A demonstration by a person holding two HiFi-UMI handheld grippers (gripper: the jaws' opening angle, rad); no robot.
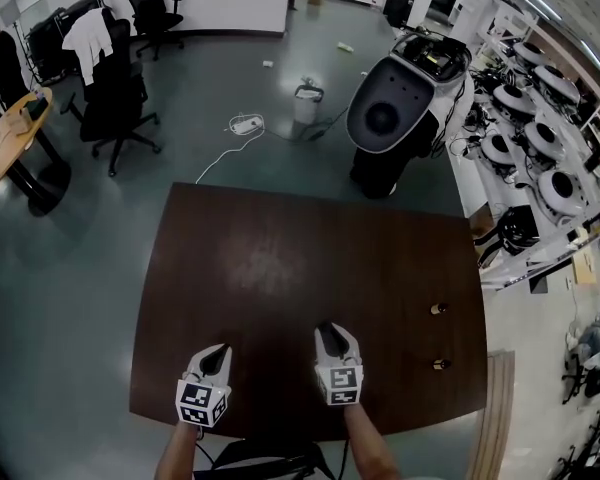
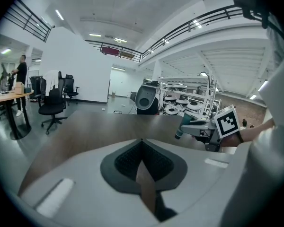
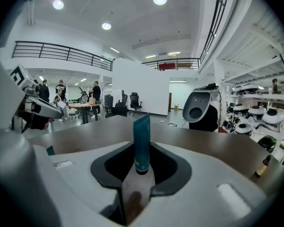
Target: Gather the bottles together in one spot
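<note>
Hovering over the table's [image 1: 280, 258] near edge in the head view are the left hand-held gripper [image 1: 214, 356] and the right hand-held gripper [image 1: 328, 332]; two small bottles [image 1: 438, 309] stand by the table's right edge. Left gripper view: jaws pressed together, empty. Right gripper view: jaws clamp an upright teal tube [image 3: 142, 143] above the table.

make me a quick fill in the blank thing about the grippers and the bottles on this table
1. The right gripper is clamped on the teal tube, while the left gripper holds ____.
2. In the head view, ____ small bottles stand near the right edge of the table.
3. Of the two grippers, the one nearer those bottles is the ____ one.

Missing words: nothing; two; right
</note>
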